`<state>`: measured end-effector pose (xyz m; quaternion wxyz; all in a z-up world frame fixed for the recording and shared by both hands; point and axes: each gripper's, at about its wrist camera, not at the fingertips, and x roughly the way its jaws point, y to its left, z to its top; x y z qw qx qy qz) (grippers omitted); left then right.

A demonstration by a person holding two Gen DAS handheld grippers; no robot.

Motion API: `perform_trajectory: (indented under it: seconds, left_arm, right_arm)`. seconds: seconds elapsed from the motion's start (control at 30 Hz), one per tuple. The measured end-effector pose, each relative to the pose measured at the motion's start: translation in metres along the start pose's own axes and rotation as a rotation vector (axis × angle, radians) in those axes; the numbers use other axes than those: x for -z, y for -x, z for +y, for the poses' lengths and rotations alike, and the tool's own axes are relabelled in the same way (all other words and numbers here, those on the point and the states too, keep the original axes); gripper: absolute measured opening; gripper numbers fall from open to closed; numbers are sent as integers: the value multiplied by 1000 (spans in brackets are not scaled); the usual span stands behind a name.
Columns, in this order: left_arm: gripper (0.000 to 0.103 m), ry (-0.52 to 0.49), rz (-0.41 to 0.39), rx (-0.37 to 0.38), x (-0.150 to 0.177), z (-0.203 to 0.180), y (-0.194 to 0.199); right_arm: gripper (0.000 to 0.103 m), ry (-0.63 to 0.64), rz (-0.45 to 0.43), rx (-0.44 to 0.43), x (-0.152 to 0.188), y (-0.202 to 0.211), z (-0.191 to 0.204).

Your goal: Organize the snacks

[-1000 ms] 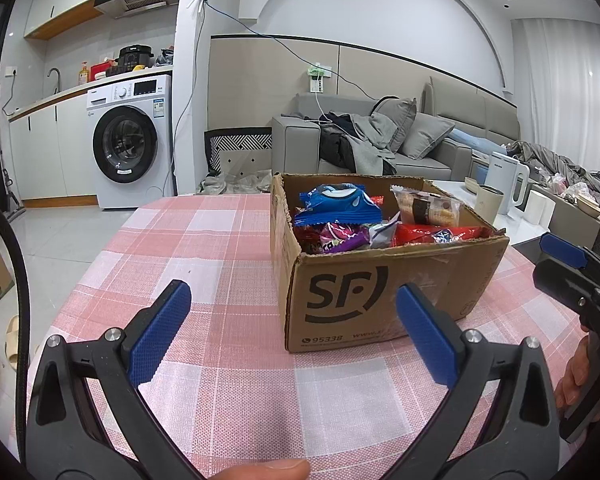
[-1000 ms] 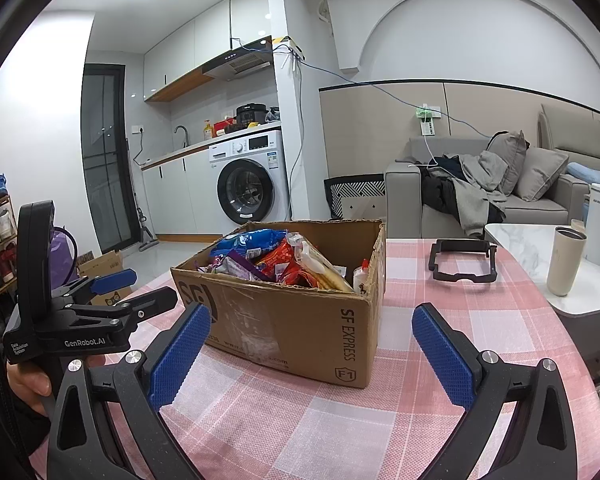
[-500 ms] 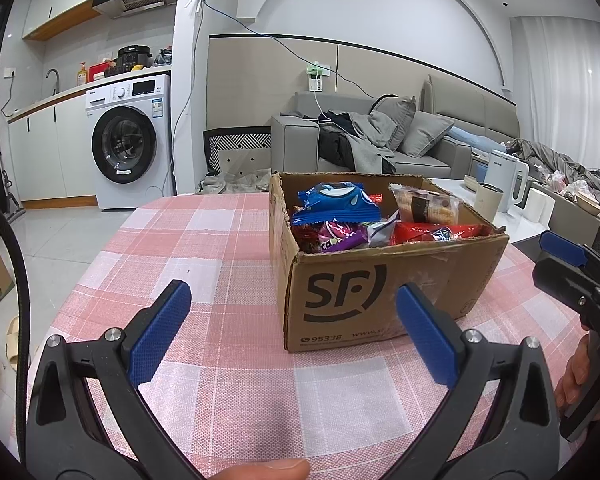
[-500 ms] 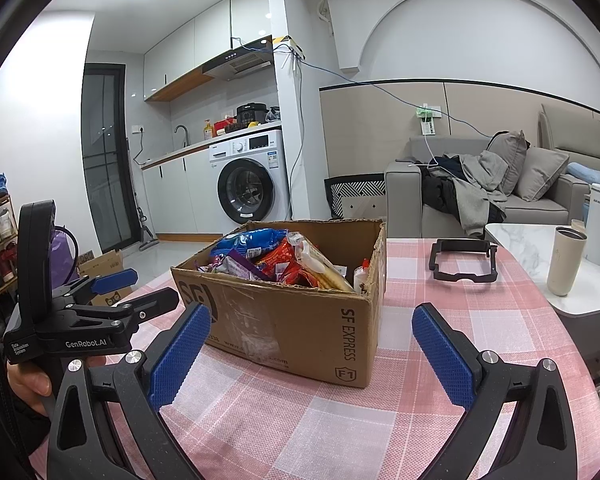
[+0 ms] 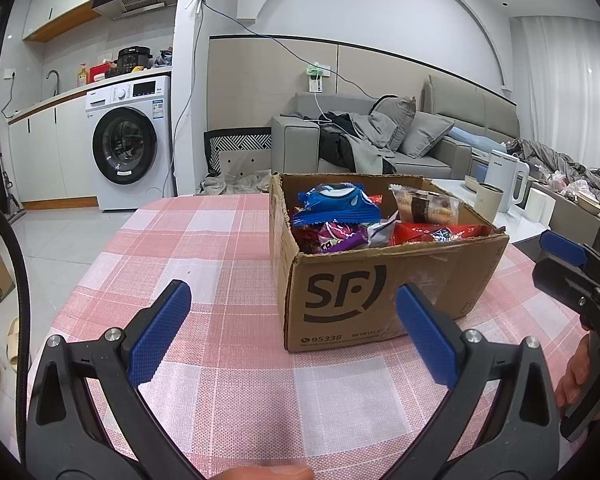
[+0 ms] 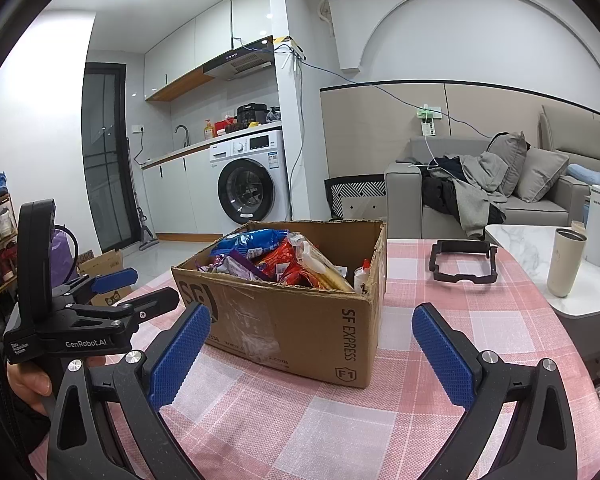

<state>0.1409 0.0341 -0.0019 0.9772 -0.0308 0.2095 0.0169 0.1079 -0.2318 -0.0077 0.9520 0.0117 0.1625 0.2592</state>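
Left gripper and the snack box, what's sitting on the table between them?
Nothing: in the left wrist view only bare checked tablecloth lies between the open left gripper and the cardboard box.

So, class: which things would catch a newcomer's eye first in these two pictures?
First, the cardboard box mid-table, heaped with bright snack packets, a blue packet on top. Then the pink checked tablecloth beneath it, and the open left tool and right tool in the foreground.

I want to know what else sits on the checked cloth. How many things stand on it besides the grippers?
2: the cardboard box of snacks at the middle, and a black frame behind it to the right. Others may lie out of view.
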Motion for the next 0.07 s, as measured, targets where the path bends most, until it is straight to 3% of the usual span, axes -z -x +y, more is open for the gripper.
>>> perform_trajectory:
  seconds: [0.07]
  left_arm:
    - [102, 0, -2, 1, 0, 0, 1]
  right_arm:
    - [103, 0, 0, 0, 1, 0, 0]
